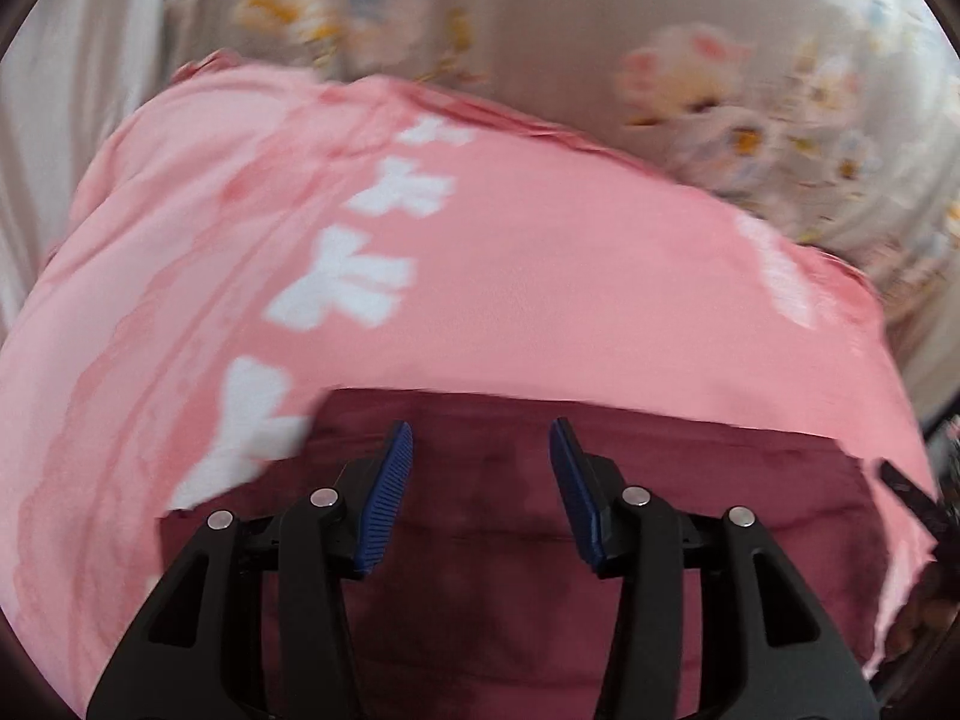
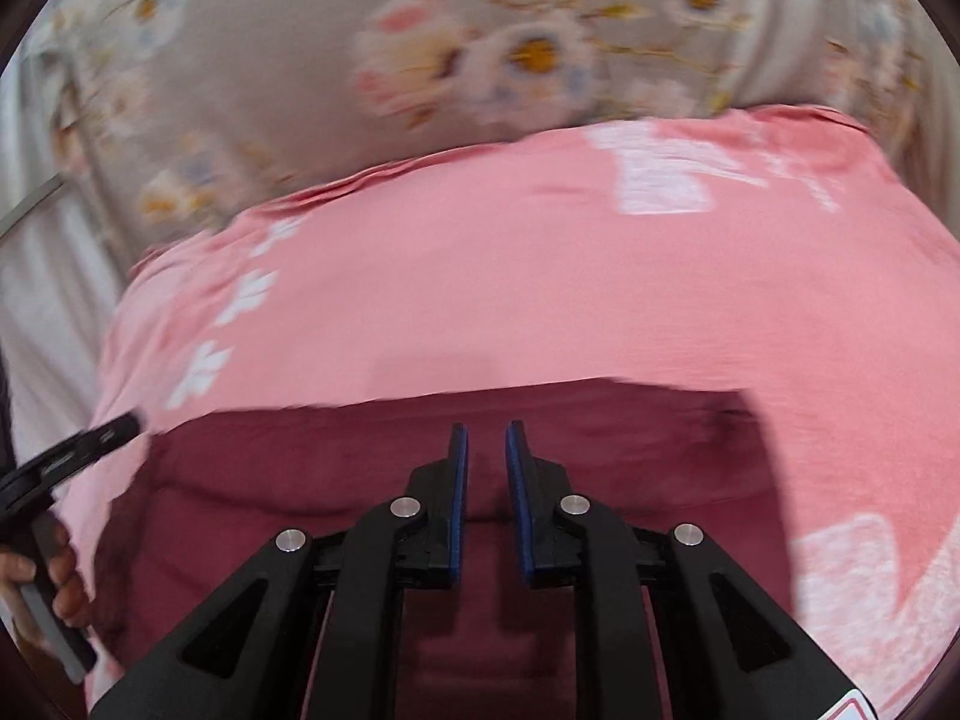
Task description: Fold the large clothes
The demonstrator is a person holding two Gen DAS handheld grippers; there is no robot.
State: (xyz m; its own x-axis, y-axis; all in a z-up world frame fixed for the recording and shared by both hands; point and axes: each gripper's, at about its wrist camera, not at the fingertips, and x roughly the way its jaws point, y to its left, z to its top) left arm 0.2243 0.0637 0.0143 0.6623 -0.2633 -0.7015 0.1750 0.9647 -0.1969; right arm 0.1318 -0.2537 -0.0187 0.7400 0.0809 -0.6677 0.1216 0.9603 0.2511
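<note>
A large pink garment (image 1: 540, 276) with white bow prints lies spread on a floral bedsheet (image 1: 570, 18) and fills both views; it also shows as the pink garment (image 2: 540, 276) in the right wrist view. My left gripper (image 1: 480, 438) hovers over its near part, open, with nothing between the blue pads. My right gripper (image 2: 486, 438) stands over the same near edge; its jaws are a narrow gap apart and hold nothing. Under both grippers the cloth looks dark red (image 2: 420, 480); whether this is shadow or another layer I cannot tell. Both views are blurred.
The beige floral bedsheet (image 2: 300, 60) runs beyond the garment's far edge. A person's hand (image 2: 60, 576) holds the left gripper's handle at the left edge of the right wrist view. A black gripper tip (image 1: 906, 489) shows at the right edge of the left wrist view.
</note>
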